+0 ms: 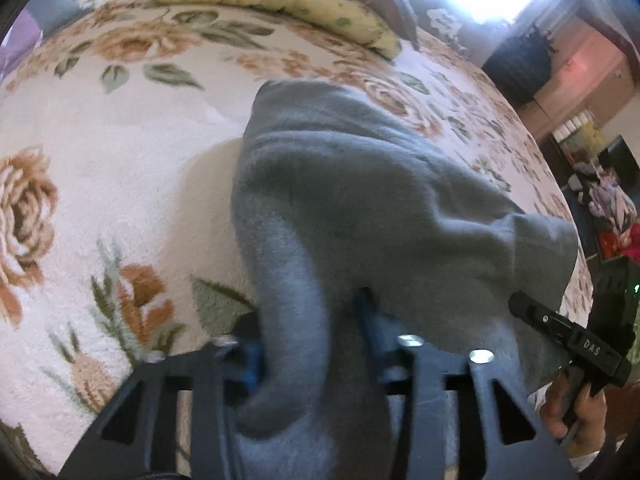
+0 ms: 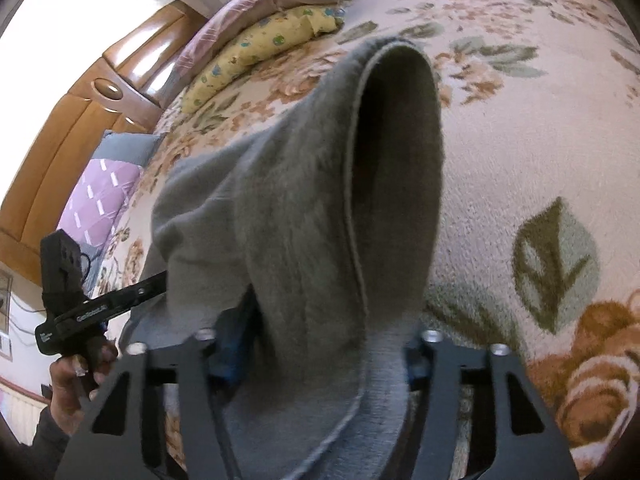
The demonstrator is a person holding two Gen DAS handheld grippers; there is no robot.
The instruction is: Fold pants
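Left wrist view. Left gripper (image 1: 312, 344) clamped on a thick bunch of grey pants (image 1: 360, 184); fabric fills the gap between the blue-padded fingers (image 1: 252, 356), jaws held apart only by the cloth. Pants lifted at the near end, sagging away onto the floral blanket (image 1: 100, 168), far end resting there. Right gripper (image 1: 520, 304) seen at lower right, its tip buried in the cloth edge, hand (image 1: 568, 404) on the trigger. Yellow pillow (image 1: 280, 4) at the far side of the bed, well apart.

Right wrist view. Right gripper (image 2: 324, 344) likewise closed on bunched grey fabric, pinched near a hemmed opening (image 2: 396, 168) that gapes dark above the fingers; leg or waist, cannot tell. Left gripper (image 2: 160, 280) visible at left, nosing into the same garment. Purple quilt (image 2: 100, 200) and wooden headboard (image 2: 80, 120) beyond.

Handling, judged: fleece-like, soft, limp, light to moderate in weight; drapes and slumps, no stiffness to hold a crease. Not slippery, nothing fragile. Best held at seams or hem, thin pinches at matching corners rather than fat bunches, kept taut between both tongs before laying down.
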